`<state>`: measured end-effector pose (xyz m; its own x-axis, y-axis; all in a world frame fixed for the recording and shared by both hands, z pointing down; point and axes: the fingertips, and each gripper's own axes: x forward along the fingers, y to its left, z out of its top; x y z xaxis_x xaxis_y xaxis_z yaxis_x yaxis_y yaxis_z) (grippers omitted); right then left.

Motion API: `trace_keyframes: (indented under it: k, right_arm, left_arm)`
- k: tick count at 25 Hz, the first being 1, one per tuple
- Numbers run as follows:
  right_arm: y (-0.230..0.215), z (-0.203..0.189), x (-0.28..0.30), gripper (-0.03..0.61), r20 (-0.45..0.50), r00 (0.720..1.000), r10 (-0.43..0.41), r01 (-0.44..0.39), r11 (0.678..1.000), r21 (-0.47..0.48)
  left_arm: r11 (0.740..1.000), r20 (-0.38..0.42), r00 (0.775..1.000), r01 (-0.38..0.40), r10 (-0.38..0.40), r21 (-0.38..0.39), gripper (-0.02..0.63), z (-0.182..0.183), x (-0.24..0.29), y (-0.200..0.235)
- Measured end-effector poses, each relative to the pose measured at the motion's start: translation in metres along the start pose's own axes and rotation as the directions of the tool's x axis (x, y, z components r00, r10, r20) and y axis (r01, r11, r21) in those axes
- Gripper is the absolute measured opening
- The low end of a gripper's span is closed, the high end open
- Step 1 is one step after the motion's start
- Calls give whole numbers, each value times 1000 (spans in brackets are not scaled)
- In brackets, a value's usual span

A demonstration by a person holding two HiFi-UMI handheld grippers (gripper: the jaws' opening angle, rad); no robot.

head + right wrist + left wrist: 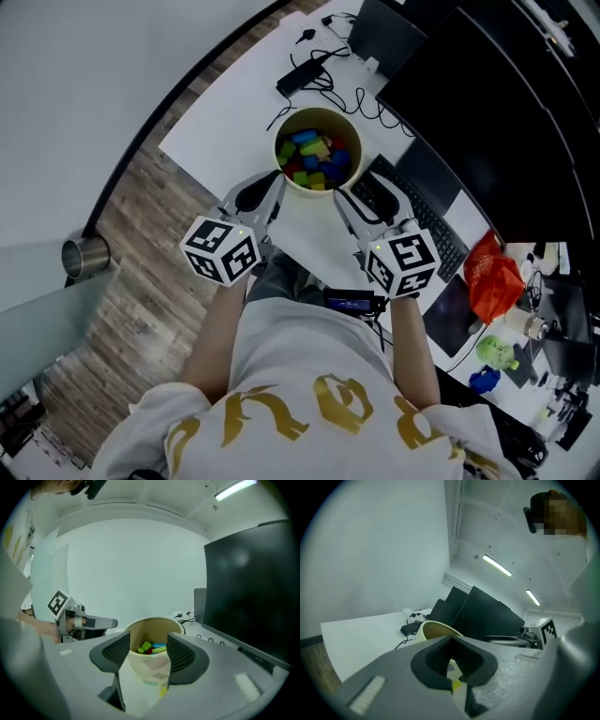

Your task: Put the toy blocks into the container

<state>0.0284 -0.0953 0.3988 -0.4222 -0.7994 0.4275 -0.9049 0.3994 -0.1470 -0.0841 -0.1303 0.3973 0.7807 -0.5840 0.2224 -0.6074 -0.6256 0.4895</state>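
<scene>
**Container filled, both grippers empty in front of it**

A white tabletop point(234, 122) runs beside a pale wall. A dark monitor point(487, 112) and a keyboard point(427, 220) lie along its right side, and a power adapter point(298, 77) with cables lies toward the far edge. The cream container point(323, 116) stands upright a little in from the near edge, just left of the keyboard. Inside it lie the toy blocks point(317, 157), a mixed heap of green, blue, red and yellow pieces that stays below the rim.

The left gripper point(258, 197) sits at the container's near left side. Its own view shows the jaws with only a narrow gap and nothing gripped; a sliver of pale and yellow surface shows through, probably the container's wall. The right gripper point(361, 199) sits at the near right side with its jaws spread wide. Its view shows the container's lower wall between the pads, though the pads appear to stand clear of it and no block is carried.

No loose block shows on the visible part of the tabletop in any view, although the grippers and the person's body hide a strip along the near edge. On this evidence the sorting looks complete or very nearly so. At most a check of the hidden strip remains.
</scene>
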Motion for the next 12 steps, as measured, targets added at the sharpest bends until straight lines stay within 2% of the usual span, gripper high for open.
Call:
trace_keyframes:
  k: [6,12]
  right_arm:
    - [-6,-23,-35,262,14,999,31,-31,999,12]
    - [-12,-41,-60,262,15,999,50,-50,999,-1]
  left_arm:
    - [998,-18,998,-60,60,31,2,-29,-11,-29]
    - [995,-31,996,-88,89,49,2,-54,-15,-57]
